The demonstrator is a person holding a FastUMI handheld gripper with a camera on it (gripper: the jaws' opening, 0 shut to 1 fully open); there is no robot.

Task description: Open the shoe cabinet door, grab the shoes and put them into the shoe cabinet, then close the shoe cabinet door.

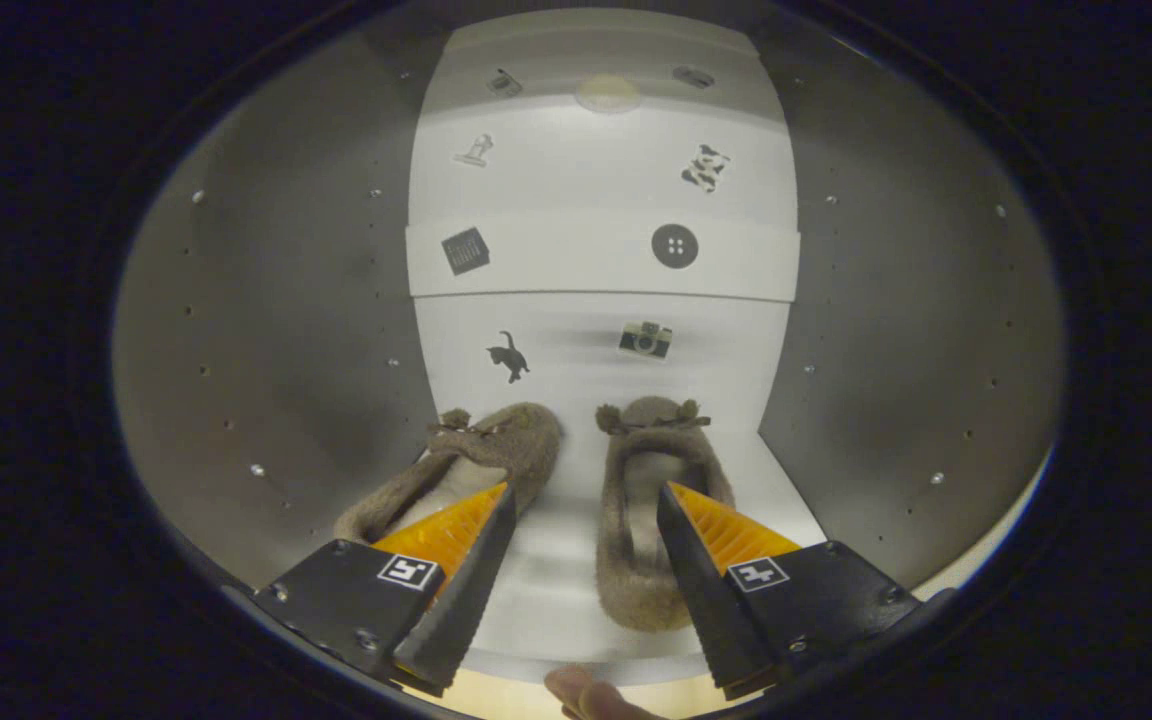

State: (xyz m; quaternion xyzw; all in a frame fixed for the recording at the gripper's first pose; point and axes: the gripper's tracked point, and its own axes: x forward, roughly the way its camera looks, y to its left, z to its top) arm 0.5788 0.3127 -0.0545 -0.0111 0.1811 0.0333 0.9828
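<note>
I look into the open shoe cabinet (286, 330), white inside with grey side walls. Two fuzzy brown slippers lie on its bottom shelf (561, 590), toes toward the back wall. The left slipper (496, 455) lies angled, partly behind my left finger. The right slipper (641, 500) runs straight, its heel near my right finger. My gripper (584, 495) is open, with bare shelf in the gap between its fingers and one fingertip over the inner edge of each slipper. Whether the fingertips touch the slippers I cannot tell.
A white shelf (601, 260) crosses the cabinet above the slippers. Small picture stickers dot the back wall (596, 360). A round light (608, 93) sits near the top. A fingertip of a person (586, 695) shows at the cabinet's front edge, below the fingers.
</note>
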